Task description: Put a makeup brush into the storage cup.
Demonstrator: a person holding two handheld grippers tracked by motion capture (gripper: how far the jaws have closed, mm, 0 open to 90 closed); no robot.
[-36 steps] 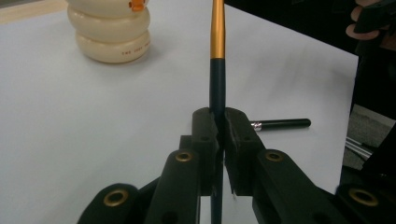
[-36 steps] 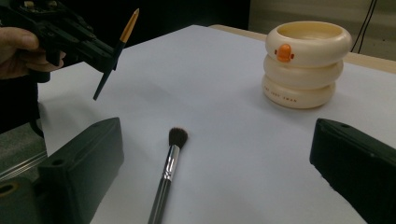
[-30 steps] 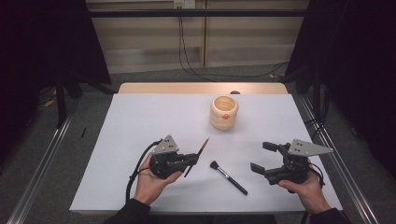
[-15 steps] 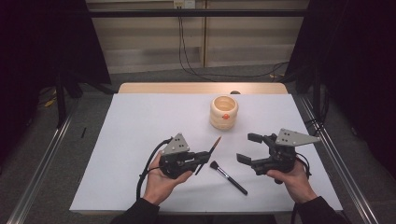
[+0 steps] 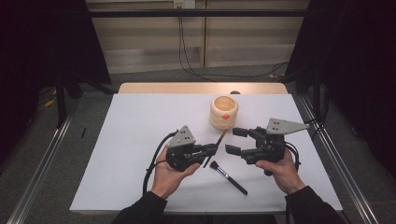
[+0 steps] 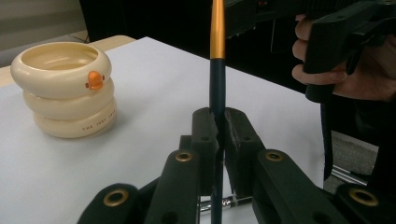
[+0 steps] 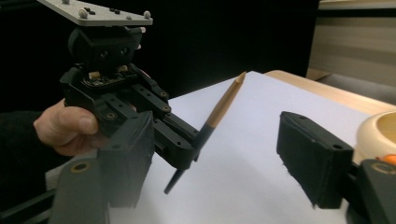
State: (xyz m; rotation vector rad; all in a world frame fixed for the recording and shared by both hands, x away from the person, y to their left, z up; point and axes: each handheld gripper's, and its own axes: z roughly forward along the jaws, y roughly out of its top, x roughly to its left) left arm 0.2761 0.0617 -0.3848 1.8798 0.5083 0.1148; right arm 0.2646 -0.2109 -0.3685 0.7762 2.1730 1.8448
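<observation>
The thin brush (image 5: pixel 215 148), dark at the lower handle and gold-tan toward its pointed end, is clamped between the fingers (image 6: pixel 205 140) of the left gripper (image 5: pixel 211 149), which press together on the dark part of the shaft. From the left gripper view the brush (image 6: pixel 216 60) stands straight up out of the closed fingers, the gold section beginning well above them; a short dark stub pokes out below them, clear of the counter (image 5: pixel 140 140). In the right gripper view the brush (image 7: pixel 219 112) leans away from the left gripper (image 7: pixel 184 149), its tan tip up in the air.

The right gripper (image 5: pixel 237 141) is held just across from the brush, its fingers (image 7: pixel 315 161) spread wide apart with nothing between them. The brush tip lies close to the gap between those open fingers, not touching either one.

Below and between the two sets of fingers, a second brush (image 5: pixel 227 176) with a dark bristle head lies flat on the white counter, apart from both grippers. Beyond the fingers, farther out on the counter, stands a cream ringed holder (image 5: pixel 223 112) with a small orange duck bill on its side, upright and near the raised tip of the held brush.
</observation>
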